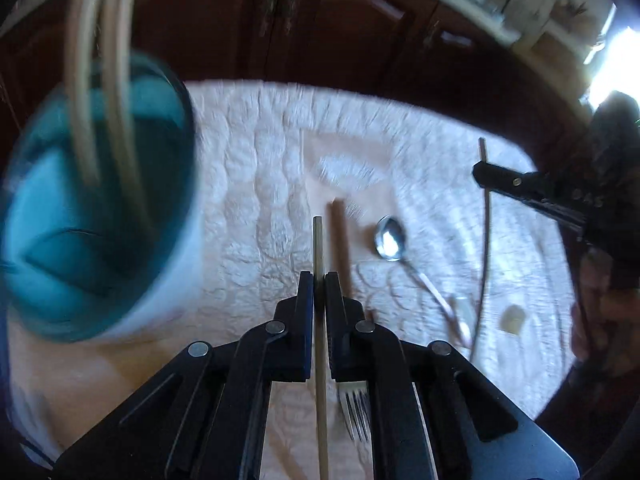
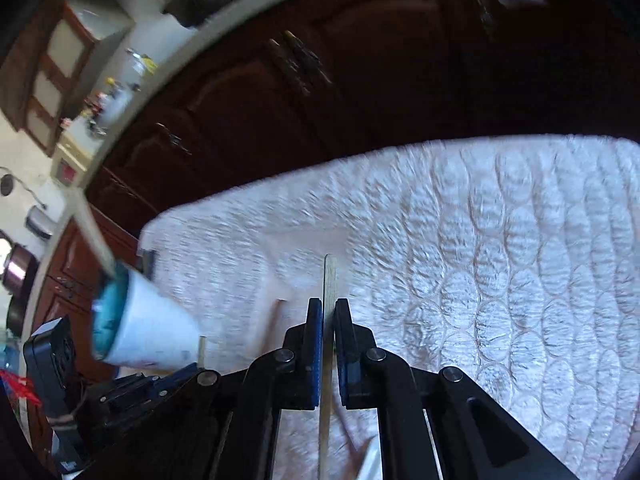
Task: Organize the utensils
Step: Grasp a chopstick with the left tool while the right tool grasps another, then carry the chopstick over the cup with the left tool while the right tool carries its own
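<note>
Beside the cup point(image 1: 100, 216), spoon point(image 1: 390, 238) and fork point(image 1: 356, 412).

Cup point(image 1: 100, 216) full of sticks blocks nine o'clock; quilted cloth point(image 1: 256, 184) around twelve is wide open, spoon point(image 1: 390, 238) clutters two.

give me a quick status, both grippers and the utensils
Left gripper shut on a chopstick; right gripper shut on another chopstick. Blue-lined cup holds sticks already. Spoon and fork lie on the mat. Path clear.
</note>
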`<state>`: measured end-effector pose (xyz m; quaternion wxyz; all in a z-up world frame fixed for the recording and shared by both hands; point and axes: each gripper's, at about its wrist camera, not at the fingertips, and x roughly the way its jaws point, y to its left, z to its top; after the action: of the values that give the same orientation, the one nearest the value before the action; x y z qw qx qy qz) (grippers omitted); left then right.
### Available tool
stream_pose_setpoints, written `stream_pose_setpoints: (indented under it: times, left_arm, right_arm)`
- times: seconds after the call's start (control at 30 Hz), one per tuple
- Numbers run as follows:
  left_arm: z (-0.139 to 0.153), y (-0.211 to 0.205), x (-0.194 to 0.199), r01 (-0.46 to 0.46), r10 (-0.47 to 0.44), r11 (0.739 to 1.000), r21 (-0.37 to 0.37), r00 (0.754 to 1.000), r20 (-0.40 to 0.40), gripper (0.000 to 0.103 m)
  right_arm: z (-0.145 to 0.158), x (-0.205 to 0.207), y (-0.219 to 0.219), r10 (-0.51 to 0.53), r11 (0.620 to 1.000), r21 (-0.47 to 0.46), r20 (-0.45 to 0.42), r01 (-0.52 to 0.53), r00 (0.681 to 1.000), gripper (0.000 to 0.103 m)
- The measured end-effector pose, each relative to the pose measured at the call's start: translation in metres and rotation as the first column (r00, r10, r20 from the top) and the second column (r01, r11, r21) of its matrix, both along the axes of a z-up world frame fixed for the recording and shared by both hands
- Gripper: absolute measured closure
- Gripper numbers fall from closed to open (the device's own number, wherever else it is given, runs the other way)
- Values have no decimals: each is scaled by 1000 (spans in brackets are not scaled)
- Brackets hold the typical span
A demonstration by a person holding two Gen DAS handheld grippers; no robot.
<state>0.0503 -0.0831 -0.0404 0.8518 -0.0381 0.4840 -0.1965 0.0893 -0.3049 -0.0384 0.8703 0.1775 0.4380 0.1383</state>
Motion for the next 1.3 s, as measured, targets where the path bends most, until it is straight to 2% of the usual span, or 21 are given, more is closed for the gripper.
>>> stream_pose_setpoints:
  times: [0.17,0.4,0.8,1.3]
  left_arm:
    - [38,20,-21,-2,5,999,-44,997,72,99]
    - [70,39,-44,-23,33,997,-68,989,146,99]
    - [97,50,-52,-45,62,996,-82,975,212,99]
    - [108,58,-56,-60,80,994,-90,967,240,99]
  right_arm:
    - [35,-26,0,29,1000,-3,75,-29,997,98]
    - [72,-54,12,71,997,-33,148,-67,986,98]
    - [118,-65,42,129,991,-76,242,-114,962,98]
    - [133,-71,53,160,985,-108,273,-135,948,98]
